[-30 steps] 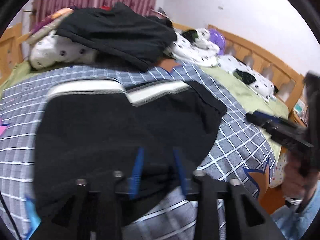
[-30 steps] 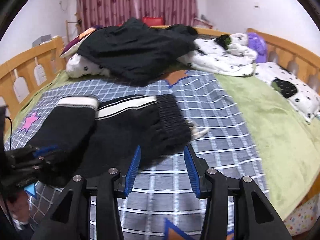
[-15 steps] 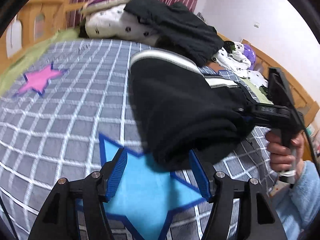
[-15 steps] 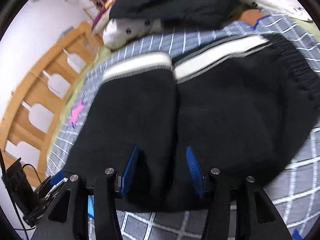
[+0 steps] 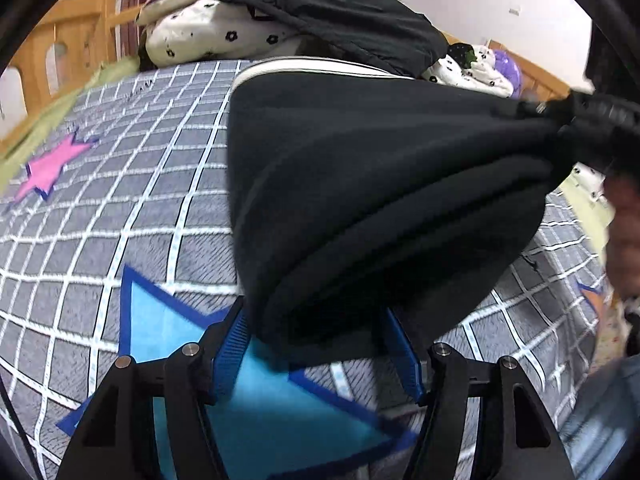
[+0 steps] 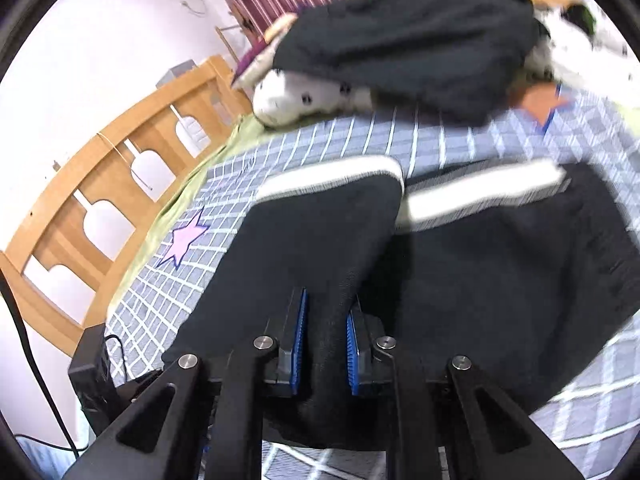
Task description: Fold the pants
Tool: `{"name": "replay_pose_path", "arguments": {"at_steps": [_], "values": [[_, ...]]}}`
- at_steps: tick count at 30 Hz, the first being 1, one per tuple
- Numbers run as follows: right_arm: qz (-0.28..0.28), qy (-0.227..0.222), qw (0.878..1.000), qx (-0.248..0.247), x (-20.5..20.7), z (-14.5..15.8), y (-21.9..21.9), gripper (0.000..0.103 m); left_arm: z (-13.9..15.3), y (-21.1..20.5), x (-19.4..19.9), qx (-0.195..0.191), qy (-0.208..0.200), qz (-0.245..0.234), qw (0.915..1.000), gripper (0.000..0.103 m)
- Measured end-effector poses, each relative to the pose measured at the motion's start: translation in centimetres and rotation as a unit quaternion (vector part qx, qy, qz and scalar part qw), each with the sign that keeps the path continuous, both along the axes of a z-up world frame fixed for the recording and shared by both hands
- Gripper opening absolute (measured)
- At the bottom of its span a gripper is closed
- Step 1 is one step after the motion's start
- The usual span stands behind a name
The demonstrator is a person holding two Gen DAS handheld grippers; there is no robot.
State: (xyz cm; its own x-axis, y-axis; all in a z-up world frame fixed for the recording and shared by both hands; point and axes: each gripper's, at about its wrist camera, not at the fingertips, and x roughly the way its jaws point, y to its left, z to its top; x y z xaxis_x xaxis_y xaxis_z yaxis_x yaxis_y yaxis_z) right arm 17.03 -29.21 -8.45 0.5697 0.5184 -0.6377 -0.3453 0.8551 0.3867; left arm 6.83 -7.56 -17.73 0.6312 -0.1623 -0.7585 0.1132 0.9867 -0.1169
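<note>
The black pants with a white side stripe lie folded in a thick bundle on the checked blanket. My left gripper is open, its blue pads on either side of the bundle's near end, and I see no squeeze. In the right wrist view, my right gripper has its jaws closing on a raised fold of the pants, and the pads press on the cloth. In the left wrist view, the right gripper pulls a corner of the pants up at the far right, above a hand.
The grey checked blanket carries a blue star and a pink star. A heap of dark clothes lies on spotted pillows at the far end. A wooden bed rail runs along the left side.
My left gripper sank and came forward until the pants' near end lay between its jaws. My right gripper closed on a fold, and the cloth now bunches toward it.
</note>
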Motion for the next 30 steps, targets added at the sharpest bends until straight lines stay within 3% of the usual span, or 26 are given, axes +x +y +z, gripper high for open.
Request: {"name": "replay_pose_path", "arguments": {"at_steps": [4, 7, 9, 12, 14, 16, 20, 24, 27, 30], "values": [[-0.025, -0.035, 0.999, -0.010, 0.4, 2.1, -4.2, 0.015, 0.8, -1.1, 0.4, 0.016, 0.006, 0.001, 0.9999, 0.062], [-0.060, -0.073, 0.995, -0.017, -0.3, 3.9, -8.6, 0.015, 1.5, -2.3, -0.1, 0.026, -0.012, -0.017, 0.9994, 0.062], [-0.094, -0.100, 0.990, -0.019, -1.3, 4.4, -12.3, 0.015, 1.8, -3.0, -0.1, 0.009, -0.020, -0.034, 0.9992, 0.064], [-0.146, -0.043, 0.987, -0.060, 0.1, 1.0, -15.5, 0.015, 1.4, -4.0, 0.4, -0.003, -0.005, -0.039, 0.9992, 0.064], [-0.162, -0.002, 0.981, -0.104, 1.2, -2.4, -15.8, 0.016, 1.1, -4.5, 0.3, -0.001, -0.002, -0.030, 0.9995, 0.064], [-0.165, 0.005, 0.978, -0.127, 1.3, -4.1, -15.3, 0.016, 1.1, -4.5, 0.1, -0.001, -0.001, -0.023, 0.9997, 0.064], [-0.166, -0.010, 0.979, -0.121, 0.3, -2.0, -15.1, 0.019, 1.9, -3.7, -0.8, -0.014, 0.001, -0.037, 0.9992, 0.064], [-0.193, -0.060, 0.969, -0.142, -1.6, -0.6, -15.4, 0.019, 3.6, -3.0, -2.9, -0.034, -0.027, -0.084, 0.9955, 0.063], [-0.167, -0.072, 0.979, -0.097, -2.2, -0.1, -15.4, 0.019, 4.7, -3.0, -3.0, -0.064, -0.044, -0.091, 0.9928, 0.063], [-0.144, -0.070, 0.982, -0.096, -1.8, -0.4, -14.5, 0.019, 5.3, -4.2, -0.9, -0.051, -0.045, -0.067, 0.9954, 0.062]]}}
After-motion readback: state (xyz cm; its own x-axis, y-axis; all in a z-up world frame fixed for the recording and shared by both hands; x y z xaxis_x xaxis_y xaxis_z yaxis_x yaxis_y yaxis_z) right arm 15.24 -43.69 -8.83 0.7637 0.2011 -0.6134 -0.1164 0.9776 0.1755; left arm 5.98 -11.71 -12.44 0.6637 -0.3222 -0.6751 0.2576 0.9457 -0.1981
